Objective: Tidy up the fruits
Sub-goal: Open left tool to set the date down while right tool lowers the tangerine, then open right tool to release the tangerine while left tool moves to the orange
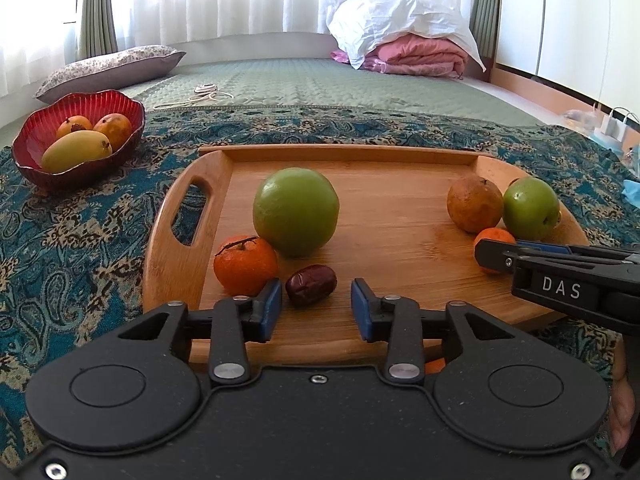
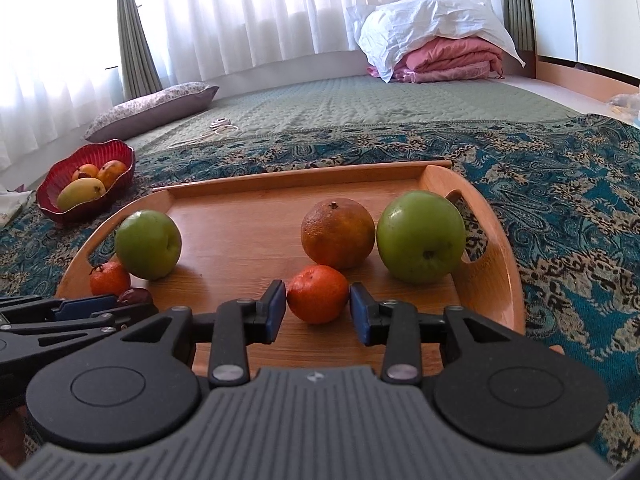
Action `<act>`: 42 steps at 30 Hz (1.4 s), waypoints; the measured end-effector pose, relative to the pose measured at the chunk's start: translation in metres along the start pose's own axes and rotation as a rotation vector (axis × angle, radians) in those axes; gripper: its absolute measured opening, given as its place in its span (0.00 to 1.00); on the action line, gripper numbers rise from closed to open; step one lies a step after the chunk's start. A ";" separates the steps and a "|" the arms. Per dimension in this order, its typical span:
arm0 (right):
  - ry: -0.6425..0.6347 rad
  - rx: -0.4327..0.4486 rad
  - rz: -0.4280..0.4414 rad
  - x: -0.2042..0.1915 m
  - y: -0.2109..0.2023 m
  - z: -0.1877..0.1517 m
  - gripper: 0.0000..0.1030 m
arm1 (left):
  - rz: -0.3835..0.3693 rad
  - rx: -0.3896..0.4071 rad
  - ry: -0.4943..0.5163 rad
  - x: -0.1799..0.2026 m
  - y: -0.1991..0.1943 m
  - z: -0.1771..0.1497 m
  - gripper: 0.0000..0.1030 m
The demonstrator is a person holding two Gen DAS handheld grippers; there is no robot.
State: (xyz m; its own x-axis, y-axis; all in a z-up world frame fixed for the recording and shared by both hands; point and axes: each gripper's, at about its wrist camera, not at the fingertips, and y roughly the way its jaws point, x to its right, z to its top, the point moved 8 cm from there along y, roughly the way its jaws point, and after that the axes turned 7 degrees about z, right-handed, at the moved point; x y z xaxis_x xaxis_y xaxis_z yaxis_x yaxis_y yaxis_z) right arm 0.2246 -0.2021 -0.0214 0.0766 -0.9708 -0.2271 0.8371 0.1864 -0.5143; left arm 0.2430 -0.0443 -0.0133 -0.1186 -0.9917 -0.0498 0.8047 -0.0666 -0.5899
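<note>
A wooden tray (image 1: pixel 400 272) holds the fruit. My left gripper (image 1: pixel 316 304) is open, its blue pads either side of a dark red date (image 1: pixel 311 290). A small tangerine (image 1: pixel 245 265) and a big green apple (image 1: pixel 296 212) lie just beyond it. My right gripper (image 2: pixel 318 308) is open around a second small tangerine (image 2: pixel 318 294), pads close to its sides. Behind it sit a brownish orange (image 2: pixel 338 233) and a green apple (image 2: pixel 421 237). The right gripper also shows in the left wrist view (image 1: pixel 496 258).
A red glass bowl (image 1: pixel 36 164) with mangoes (image 1: pixel 76 151) stands on the patterned blue cloth (image 1: pixel 80 240) left of the tray. Beyond are a green mattress (image 1: pixel 320 84), a pillow (image 1: pixel 108 68) and folded bedding (image 1: pixel 416 52). A white cable (image 1: pixel 208 94) lies on the mattress.
</note>
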 end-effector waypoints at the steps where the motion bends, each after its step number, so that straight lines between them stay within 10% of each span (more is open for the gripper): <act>1: -0.006 0.002 -0.001 0.000 -0.002 0.000 0.53 | 0.000 0.003 0.000 -0.001 -0.002 0.000 0.37; 26: -0.162 0.089 0.130 -0.025 -0.076 -0.032 0.75 | -0.141 0.067 0.034 0.003 -0.072 -0.027 0.74; 37: -0.223 0.064 0.110 -0.024 -0.080 -0.056 0.78 | -0.196 0.047 0.039 0.016 -0.072 -0.037 0.75; 42: -0.235 0.052 0.119 -0.026 -0.084 -0.063 0.79 | -0.233 -0.002 0.034 0.025 -0.067 -0.041 0.57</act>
State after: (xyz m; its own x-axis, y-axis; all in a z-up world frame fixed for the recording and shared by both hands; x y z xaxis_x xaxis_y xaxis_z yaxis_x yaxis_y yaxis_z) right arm 0.1185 -0.1833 -0.0245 0.2953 -0.9519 -0.0822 0.8406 0.2997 -0.4512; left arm 0.1622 -0.0601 -0.0078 -0.3209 -0.9451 0.0610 0.7519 -0.2934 -0.5904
